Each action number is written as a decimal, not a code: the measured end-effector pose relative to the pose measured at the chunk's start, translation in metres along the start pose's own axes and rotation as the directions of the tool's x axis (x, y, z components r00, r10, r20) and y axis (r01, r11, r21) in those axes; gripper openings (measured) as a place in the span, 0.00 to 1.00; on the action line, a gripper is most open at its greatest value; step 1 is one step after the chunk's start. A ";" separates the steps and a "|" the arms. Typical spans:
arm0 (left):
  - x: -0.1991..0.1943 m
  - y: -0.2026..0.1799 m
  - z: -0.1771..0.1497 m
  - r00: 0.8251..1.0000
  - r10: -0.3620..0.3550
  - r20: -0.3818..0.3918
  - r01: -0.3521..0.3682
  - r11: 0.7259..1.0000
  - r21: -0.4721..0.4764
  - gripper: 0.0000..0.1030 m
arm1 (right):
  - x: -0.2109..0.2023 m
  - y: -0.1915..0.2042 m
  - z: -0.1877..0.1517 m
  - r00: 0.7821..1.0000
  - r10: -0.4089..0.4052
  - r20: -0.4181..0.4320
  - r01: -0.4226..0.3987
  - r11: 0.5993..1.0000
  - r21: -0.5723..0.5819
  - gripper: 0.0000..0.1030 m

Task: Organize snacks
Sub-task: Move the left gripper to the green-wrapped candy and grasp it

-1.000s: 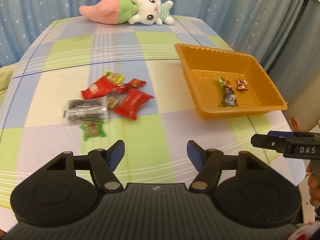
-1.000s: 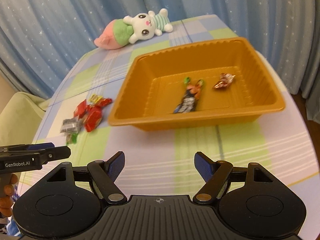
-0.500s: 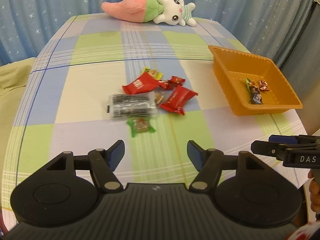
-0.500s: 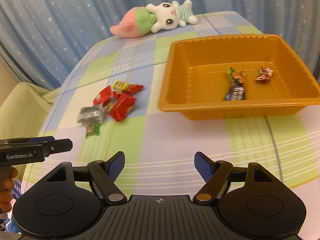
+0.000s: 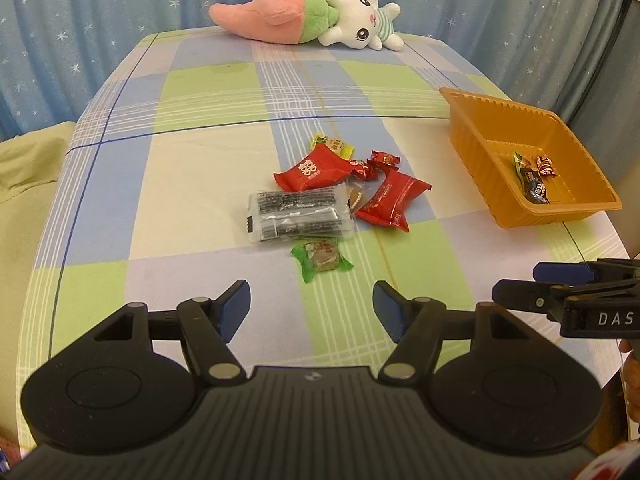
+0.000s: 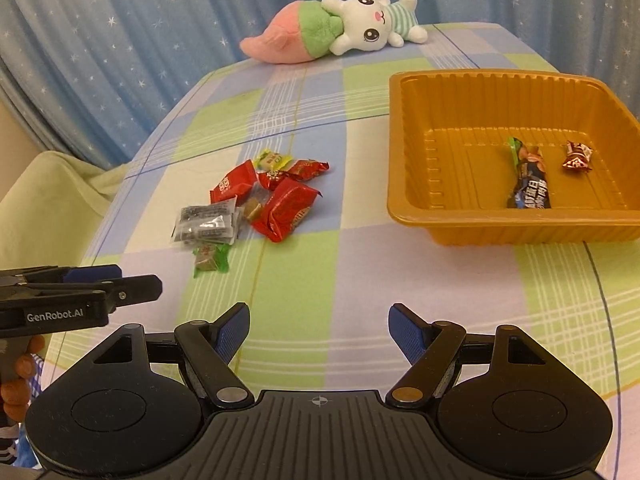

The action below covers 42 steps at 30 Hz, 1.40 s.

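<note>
While both views have swung away from the orange plastic tray [image 6: 408,184] over the past second, the loose pile of wrapped snacks [image 5: 340,196] now sits near the centre of the left wrist view, where a second ago the tray filled more of the frame.

- Left hand-held gripper [image 5: 311,307]: jaws apart, nothing between them, hovering over the checked cloth of the desk [image 5: 180,184] just short of the green-wrapped candy [image 5: 321,257].
- Right hand-held gripper [image 6: 319,331]: jaws likewise apart and empty, over bare cloth between pile and tray.
- Tray holds two items only: a dark bar with a green end [image 6: 529,180] and a small brown twisted candy [image 6: 577,156].
- Still on the cloth: two red packets, a clear pack of dark bars [image 5: 298,213], a yellow candy and smaller pieces (some overlap, count uncertain).

Reading: a drop looks finished and the next pick is being lined up; the green candy is nearest the left jaws. Most of the sorting remains.
</note>
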<state>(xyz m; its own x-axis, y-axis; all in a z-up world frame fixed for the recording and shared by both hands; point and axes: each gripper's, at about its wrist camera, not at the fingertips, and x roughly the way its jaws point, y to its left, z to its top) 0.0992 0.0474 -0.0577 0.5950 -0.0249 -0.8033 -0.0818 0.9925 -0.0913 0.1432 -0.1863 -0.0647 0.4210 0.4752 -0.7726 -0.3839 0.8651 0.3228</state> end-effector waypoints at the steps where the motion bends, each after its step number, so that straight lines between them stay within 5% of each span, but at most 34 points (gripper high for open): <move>1: 0.003 -0.001 0.001 1.000 0.000 0.002 0.000 1.000 0.007 0.63 | 0.002 0.001 0.001 1.000 0.002 0.001 -0.002 1.000 -0.003 0.74; 26: 0.071 -0.004 0.022 0.998 0.017 -0.068 -0.020 0.999 -0.037 0.35 | 0.026 -0.007 0.019 1.000 0.021 -0.017 -0.021 1.000 0.014 0.74; 29: 0.072 -0.005 0.021 0.998 0.018 -0.061 -0.019 1.000 -0.019 0.25 | 0.027 -0.007 0.019 0.999 0.024 -0.022 -0.024 1.000 0.013 0.74; 42: 0.050 0.015 0.010 0.998 0.036 -0.047 -0.037 0.999 -0.014 0.22 | 0.037 0.011 0.025 0.998 0.065 -0.014 -0.065 0.997 -0.031 0.74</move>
<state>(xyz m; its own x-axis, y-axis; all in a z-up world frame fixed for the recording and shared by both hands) 0.1358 0.0619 -0.0930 0.5532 0.0053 -0.8330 -0.1151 0.9909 -0.0701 0.1748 -0.1552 -0.0760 0.3836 0.5279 -0.7577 -0.4359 0.8269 0.3554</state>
